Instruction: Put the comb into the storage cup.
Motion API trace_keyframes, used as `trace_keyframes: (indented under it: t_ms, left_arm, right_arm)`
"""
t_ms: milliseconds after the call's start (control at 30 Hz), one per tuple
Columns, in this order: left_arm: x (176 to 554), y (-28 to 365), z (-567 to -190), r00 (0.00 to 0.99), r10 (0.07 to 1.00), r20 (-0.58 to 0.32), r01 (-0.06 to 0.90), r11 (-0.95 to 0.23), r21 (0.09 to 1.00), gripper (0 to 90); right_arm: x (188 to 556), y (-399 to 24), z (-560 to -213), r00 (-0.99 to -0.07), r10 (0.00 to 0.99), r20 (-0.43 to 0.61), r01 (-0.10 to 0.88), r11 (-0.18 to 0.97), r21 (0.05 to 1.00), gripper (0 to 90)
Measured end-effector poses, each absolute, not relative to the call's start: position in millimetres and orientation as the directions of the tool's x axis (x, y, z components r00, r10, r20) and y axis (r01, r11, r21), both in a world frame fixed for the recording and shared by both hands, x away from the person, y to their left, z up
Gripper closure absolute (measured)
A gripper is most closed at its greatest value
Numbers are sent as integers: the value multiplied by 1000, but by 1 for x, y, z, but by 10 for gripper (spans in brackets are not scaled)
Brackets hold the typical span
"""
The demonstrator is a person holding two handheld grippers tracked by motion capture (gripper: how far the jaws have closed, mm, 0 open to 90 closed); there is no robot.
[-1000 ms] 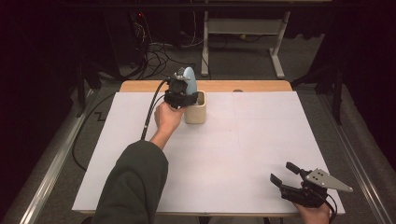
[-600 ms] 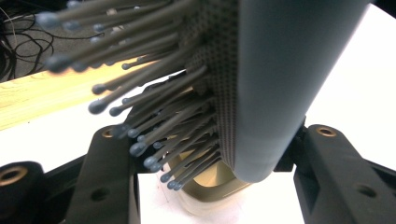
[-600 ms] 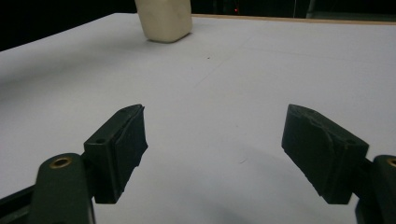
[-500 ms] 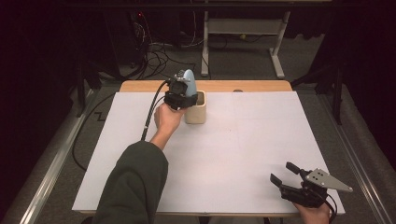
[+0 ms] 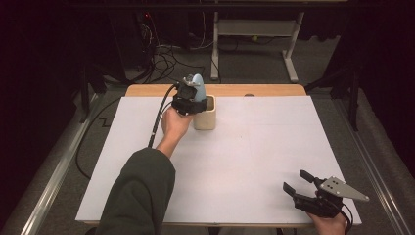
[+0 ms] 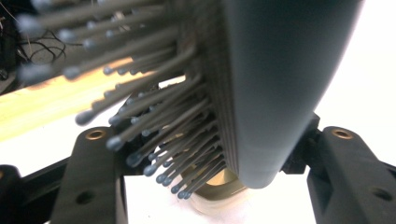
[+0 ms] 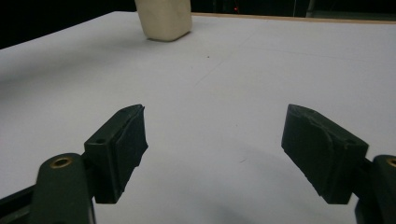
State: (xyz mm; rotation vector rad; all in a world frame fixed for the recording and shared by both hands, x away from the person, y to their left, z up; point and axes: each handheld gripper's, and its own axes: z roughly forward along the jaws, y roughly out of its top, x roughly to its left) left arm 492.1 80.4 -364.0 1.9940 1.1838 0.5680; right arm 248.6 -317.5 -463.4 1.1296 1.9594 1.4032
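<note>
A light blue hairbrush (image 5: 196, 81) sticks up from my left gripper (image 5: 188, 100), which is held right beside the left of a cream cup (image 5: 205, 119) at the back of the table. In the left gripper view the hairbrush (image 6: 275, 84) sits between my two jaws, bristles (image 6: 154, 140) towards the left jaw, and the gripper (image 6: 219, 158) is shut on it. The cup's rim (image 6: 219, 191) shows just under the brush's rounded end. My right gripper (image 5: 294, 180) rests open near the front right corner, with nothing between its jaws (image 7: 215, 135). Far ahead of it stands the cup (image 7: 164, 19).
A white sheet (image 5: 254, 152) covers the table, with a wooden strip (image 5: 264, 90) along the back edge. A black cable (image 5: 159, 117) trails from the left gripper off the table's left side. Behind the table stand a white frame (image 5: 254, 29) and loose cables on the floor.
</note>
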Motion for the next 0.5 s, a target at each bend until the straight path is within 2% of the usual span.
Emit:
trace_keyframes:
  t_ms: [200,500]
  left_arm:
    - [493,84,-365,466,885,-3,569,-296,767,363]
    - [492,89,-360,459,888,-23,576,-278,769,353]
  right_arm:
    - [249,-318,-463,-546,833,84,346,133,929,229]
    - [249,-318,-463,-547,833,84,347,134,928,231]
